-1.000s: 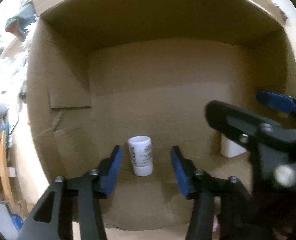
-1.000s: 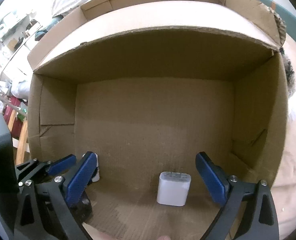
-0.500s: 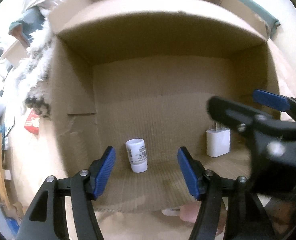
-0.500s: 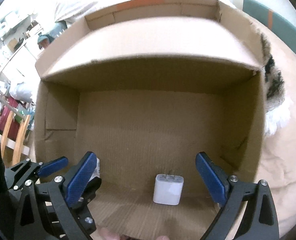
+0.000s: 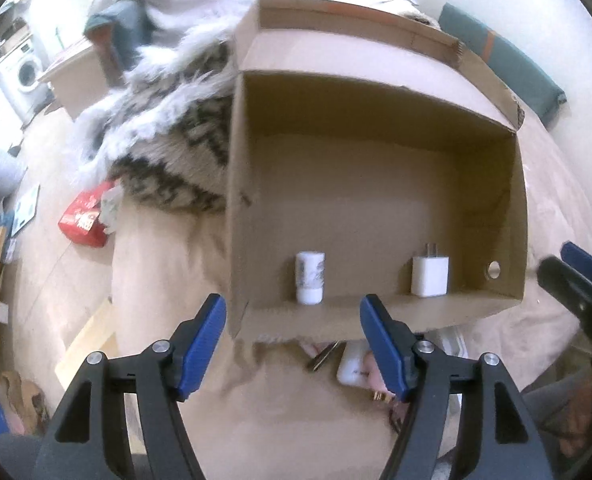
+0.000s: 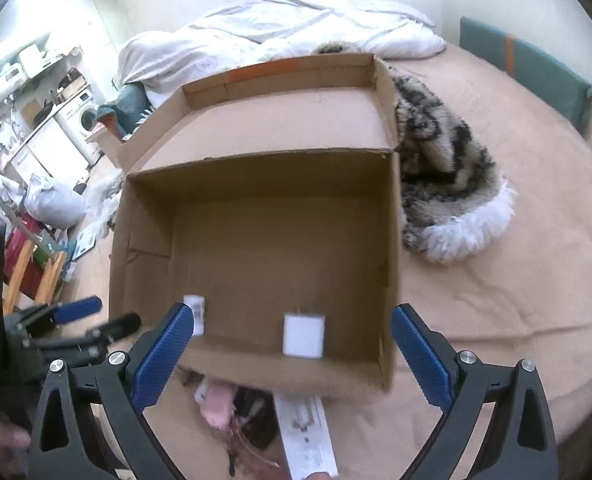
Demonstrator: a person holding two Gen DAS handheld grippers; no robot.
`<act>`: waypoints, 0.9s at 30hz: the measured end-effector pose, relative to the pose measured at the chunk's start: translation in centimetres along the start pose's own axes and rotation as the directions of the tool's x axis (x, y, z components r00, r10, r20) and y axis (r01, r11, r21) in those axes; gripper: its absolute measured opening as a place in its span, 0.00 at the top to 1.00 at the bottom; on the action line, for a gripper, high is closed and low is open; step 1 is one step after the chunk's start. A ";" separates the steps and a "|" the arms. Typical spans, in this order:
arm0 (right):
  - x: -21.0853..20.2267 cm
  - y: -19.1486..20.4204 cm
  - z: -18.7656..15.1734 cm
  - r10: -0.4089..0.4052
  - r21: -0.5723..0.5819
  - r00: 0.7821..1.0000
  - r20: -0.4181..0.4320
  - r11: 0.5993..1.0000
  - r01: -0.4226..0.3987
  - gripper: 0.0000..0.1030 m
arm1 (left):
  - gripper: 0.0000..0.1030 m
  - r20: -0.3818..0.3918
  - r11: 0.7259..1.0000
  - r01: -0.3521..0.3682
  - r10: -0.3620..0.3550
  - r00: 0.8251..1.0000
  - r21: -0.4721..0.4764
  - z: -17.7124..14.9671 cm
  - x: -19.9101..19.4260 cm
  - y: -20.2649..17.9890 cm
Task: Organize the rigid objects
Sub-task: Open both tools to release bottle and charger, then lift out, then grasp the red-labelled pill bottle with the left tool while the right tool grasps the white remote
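Left wrist view shows the cardboard box point(image 5: 375, 208) on the bed, with a small white bottle point(image 5: 309, 277) and a white charger point(image 5: 429, 276) standing upright and apart along its near wall, probably so each stays easy to reach. The left gripper point(image 5: 294, 344) is opening, nothing between its jaws. Only the right wrist view shows the right gripper point(image 6: 292, 356) wide and empty, and more items point(image 6: 303, 428) outside the box.
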State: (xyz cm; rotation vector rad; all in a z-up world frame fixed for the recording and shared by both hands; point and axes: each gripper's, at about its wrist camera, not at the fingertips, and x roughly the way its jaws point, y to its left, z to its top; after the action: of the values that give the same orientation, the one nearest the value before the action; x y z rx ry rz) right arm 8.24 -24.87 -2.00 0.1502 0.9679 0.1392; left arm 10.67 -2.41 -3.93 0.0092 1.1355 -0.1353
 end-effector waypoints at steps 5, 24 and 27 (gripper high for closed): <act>-1.1 -0.4 -1.9 0.013 0.012 1.000 -0.007 1.000 -0.013 0.00 | 0.35 -0.010 0.999 -0.012 0.011 1.000 -0.037 -1.8 -0.2 1.5; 1.6 -4.2 -4.9 0.119 0.224 0.980 -0.161 0.971 -0.081 0.00 | 0.35 -0.080 0.994 -0.034 0.025 0.997 -0.101 -4.3 2.3 2.1; 2.2 -4.5 -5.0 0.169 0.273 0.970 -0.172 0.955 -0.118 0.00 | 0.35 -0.116 0.996 -0.050 0.041 0.992 -0.076 -4.5 3.5 1.6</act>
State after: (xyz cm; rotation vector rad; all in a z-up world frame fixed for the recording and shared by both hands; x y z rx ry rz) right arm 5.62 -28.57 -7.44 0.4577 1.1686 0.1627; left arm 8.23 -0.82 -9.05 -0.0277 1.2537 -0.0496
